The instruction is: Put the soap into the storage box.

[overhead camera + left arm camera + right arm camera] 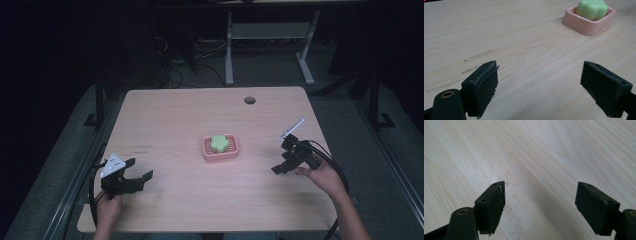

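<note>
A green flower-shaped soap [218,143] sits in a pink soap dish [220,155] near the middle of the desk [175,115]. The left hand-held gripper [139,171] and the right hand-held gripper [279,154] flank the dish, well apart from it, each with jaws spread wide and empty. Nothing looks started yet; reaching and grasping the soap remain.
</note>
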### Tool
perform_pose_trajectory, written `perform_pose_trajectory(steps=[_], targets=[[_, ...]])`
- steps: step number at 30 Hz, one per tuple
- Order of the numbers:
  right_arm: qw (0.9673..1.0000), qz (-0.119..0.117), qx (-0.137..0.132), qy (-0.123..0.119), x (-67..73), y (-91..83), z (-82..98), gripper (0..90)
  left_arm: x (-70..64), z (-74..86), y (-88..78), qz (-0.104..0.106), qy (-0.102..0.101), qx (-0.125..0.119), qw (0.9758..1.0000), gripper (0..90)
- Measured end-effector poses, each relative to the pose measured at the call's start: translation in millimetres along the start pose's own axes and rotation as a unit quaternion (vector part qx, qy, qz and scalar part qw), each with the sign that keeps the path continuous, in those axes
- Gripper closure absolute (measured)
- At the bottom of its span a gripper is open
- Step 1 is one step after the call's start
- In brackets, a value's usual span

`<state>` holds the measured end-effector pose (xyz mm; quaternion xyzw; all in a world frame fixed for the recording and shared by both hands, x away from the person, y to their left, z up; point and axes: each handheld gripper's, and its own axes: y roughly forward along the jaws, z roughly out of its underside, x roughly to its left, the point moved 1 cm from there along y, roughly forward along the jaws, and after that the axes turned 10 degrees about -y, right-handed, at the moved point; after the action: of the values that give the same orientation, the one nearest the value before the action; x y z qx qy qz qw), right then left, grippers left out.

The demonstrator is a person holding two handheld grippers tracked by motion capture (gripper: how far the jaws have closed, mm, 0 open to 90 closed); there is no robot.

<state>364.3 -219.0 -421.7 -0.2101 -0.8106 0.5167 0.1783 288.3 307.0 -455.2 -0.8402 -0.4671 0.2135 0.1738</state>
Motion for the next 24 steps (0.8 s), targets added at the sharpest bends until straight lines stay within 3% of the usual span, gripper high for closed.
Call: perform_pose_trajectory(steps=[11,24], targets=[[0.9998,0.004,-0.018,0.011,6.9,-1.7,25.2,24.1,-2.0,-0.3,-0.5,0.003,0.001,-0.001,1.0000,14.1],[0.9991,0.009,-0.033,0.024,24.9,1.5,52.4,24.1,-2.2,0.1,0.1,0.003,0.003,0.000,1.0000,14.1]])
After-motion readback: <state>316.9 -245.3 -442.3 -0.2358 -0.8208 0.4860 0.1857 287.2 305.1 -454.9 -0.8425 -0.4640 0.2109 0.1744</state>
